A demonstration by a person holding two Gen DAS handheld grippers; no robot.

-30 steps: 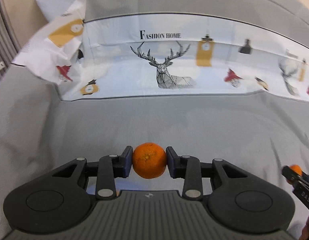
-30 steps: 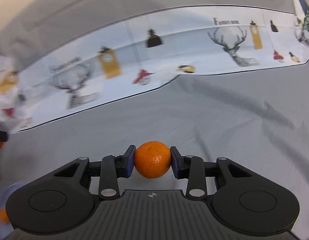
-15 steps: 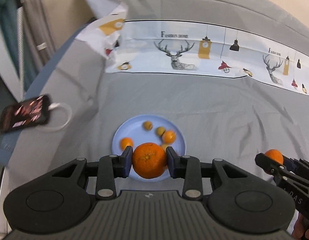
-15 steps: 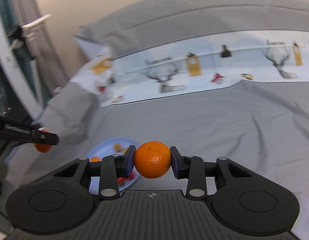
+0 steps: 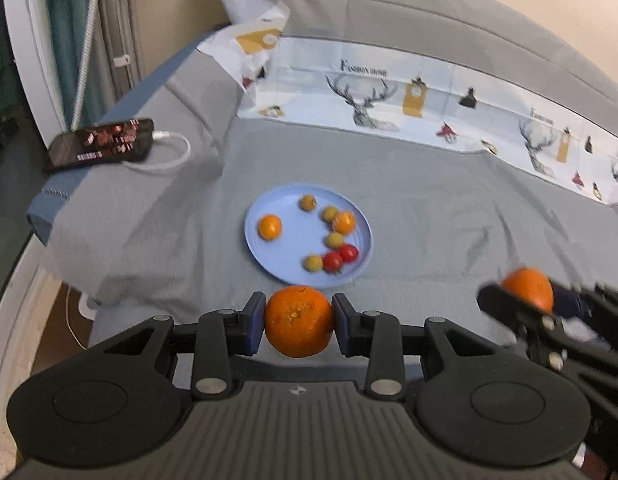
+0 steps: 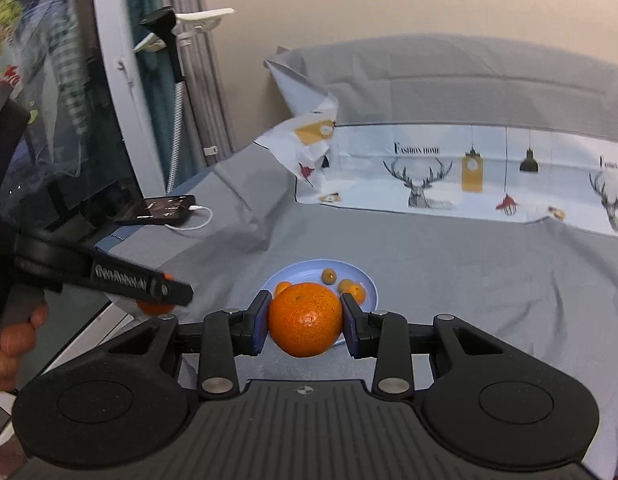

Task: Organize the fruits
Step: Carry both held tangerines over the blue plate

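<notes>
Left wrist view: the left hand-held gripper (image 5: 299, 322) is seen clamped on a mandarin (image 5: 299, 320), blue pads pressed to both sides of the fruit. The landmark is taken as the light blue plate (image 5: 285, 216), set on the grey bed sheet (image 5: 449, 232). The held mandarin is seen just nearer the camera than the plate's near rim and raised off the sheet. On the plate two small oranges (image 5: 269, 227), four yellowish kumquat-like fruits (image 5: 307, 202) and two cherry tomatoes (image 5: 340, 258) are counted. To the right of the plate and nearer the camera, the right hand-held gripper (image 5: 529, 294) is seen blurred, closed on a second mandarin (image 5: 527, 288). A phone (image 5: 99, 144) with a white cable is noted far left of the plate; a deer-print pillowcase (image 5: 409, 96) lies beyond it.

Right wrist view: the right hand-held gripper (image 6: 305, 320) is seen holding its mandarin (image 6: 305, 318) tight between both pads, in front of the plate (image 6: 369, 284), which is partly hidden. Left of the plate, the left hand-held gripper (image 6: 161, 294) is seen side-on with orange fruit (image 6: 153, 306) showing below its finger. A hand (image 6: 13, 336) is noted at the left edge.
</notes>
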